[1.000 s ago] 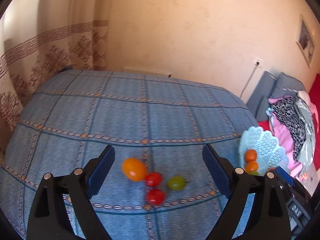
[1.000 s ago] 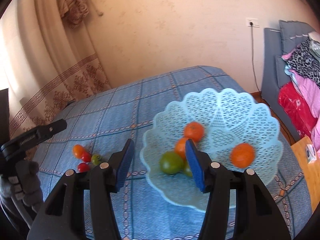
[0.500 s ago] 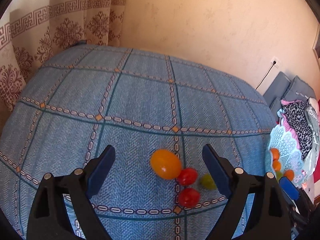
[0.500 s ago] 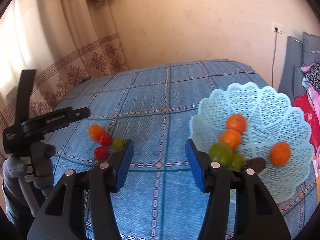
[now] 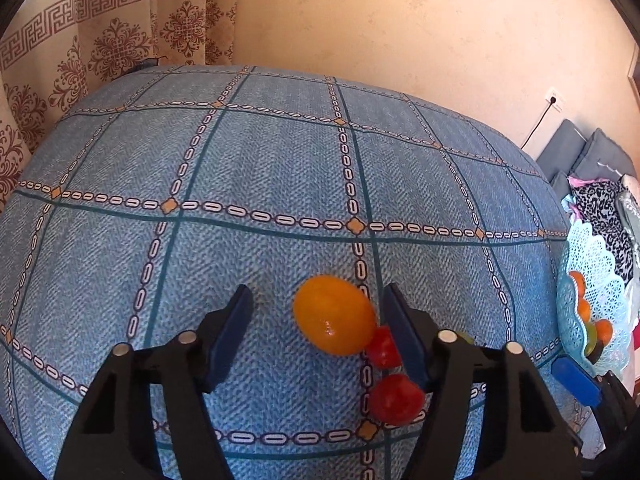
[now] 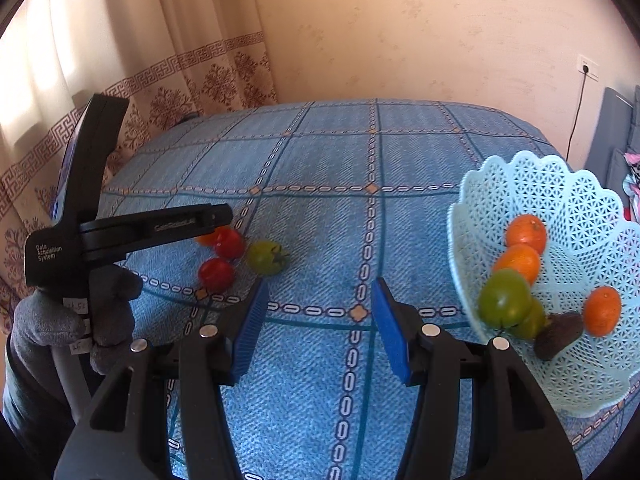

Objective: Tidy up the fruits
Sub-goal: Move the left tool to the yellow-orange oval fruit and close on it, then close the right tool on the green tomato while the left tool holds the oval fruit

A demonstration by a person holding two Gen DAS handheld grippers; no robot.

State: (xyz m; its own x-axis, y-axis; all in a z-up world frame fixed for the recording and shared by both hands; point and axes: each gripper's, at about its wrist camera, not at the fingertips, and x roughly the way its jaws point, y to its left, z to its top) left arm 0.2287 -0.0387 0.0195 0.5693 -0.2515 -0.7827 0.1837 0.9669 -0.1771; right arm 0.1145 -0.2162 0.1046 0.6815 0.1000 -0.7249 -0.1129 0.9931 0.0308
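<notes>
An orange oval fruit (image 5: 334, 314) lies on the blue checked cloth (image 5: 240, 168), between the open jaws of my left gripper (image 5: 318, 304), nearer the right finger. Two red tomatoes (image 5: 396, 398) (image 5: 383, 347) lie just right of it, one partly hidden by the right finger. In the right wrist view the red tomatoes (image 6: 216, 274) and a green tomato (image 6: 265, 257) lie beside the left gripper's body (image 6: 152, 228). My right gripper (image 6: 316, 304) is open and empty above bare cloth. A light-blue lattice basket (image 6: 560, 200) at the right holds oranges, green tomatoes and a dark fruit.
A patterned curtain (image 5: 112, 32) and a beige wall stand behind the table. Grey cushions and clothes (image 5: 600, 184) lie at the far right past the basket (image 5: 596, 256). The cloth's far half lies open.
My left gripper has moved forward and down over the orange fruit, which now sits between its jaws. My right gripper has swung left, away from the basket.
</notes>
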